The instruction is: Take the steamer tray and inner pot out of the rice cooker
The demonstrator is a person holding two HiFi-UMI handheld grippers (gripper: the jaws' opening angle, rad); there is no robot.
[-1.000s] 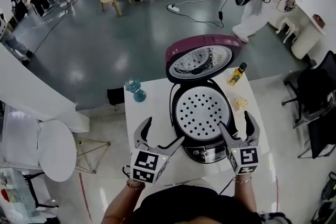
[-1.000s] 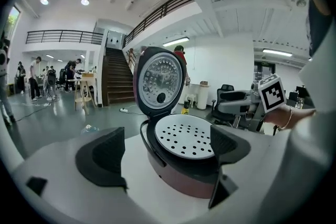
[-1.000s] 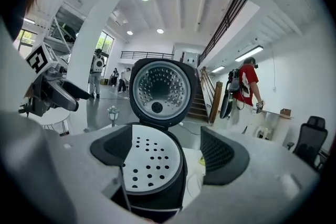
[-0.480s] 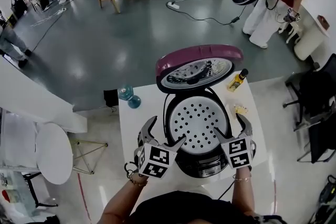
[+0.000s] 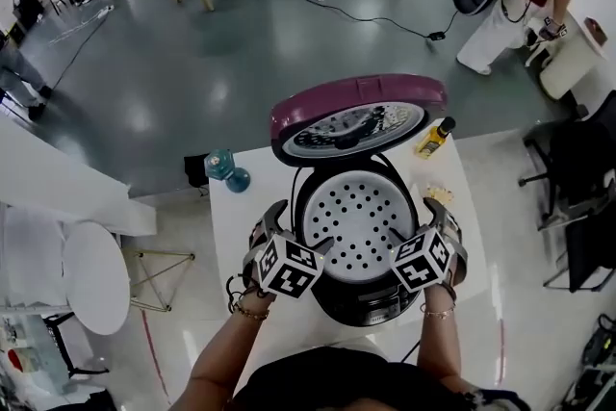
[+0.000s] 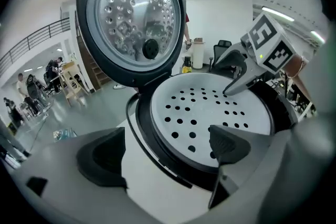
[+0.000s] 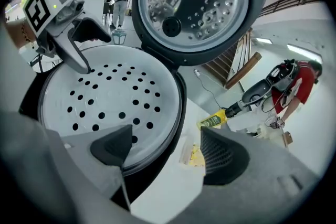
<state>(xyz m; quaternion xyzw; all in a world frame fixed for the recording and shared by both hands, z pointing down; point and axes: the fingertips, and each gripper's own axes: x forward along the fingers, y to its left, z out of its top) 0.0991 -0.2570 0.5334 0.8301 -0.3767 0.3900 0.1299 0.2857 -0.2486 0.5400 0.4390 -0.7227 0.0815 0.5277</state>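
Both grippers are being held wide open, and nothing is being squeezed by either one. In the head view, the left gripper [image 5: 300, 228] is being held at the left side of the rice cooker [image 5: 371, 303], and the right gripper [image 5: 412, 218] is being held at its right side. The cooker is being kept on a white table [image 5: 231, 241], with its purple lid [image 5: 356, 115] standing up at the back. The white steamer tray [image 5: 358, 218], full of round holes, is sitting in the top of the cooker. The inner pot is being hidden under the tray. A yellow bottle [image 5: 435, 138] and a blue thing [image 5: 223, 170] are standing on the far part of the table. In the left gripper view, the jaws are being held far apart on either side of the cooker's rim: one jaw is hanging over the tray [image 6: 210, 113] and the other is outside, over the table. The other gripper's finger is being rested near the far edge of the tray. In the right gripper view, the jaws are also being held far apart, one over the tray's edge [image 7: 105, 102] and one outside over the table, just by the yellow bottle [image 7: 212, 120].
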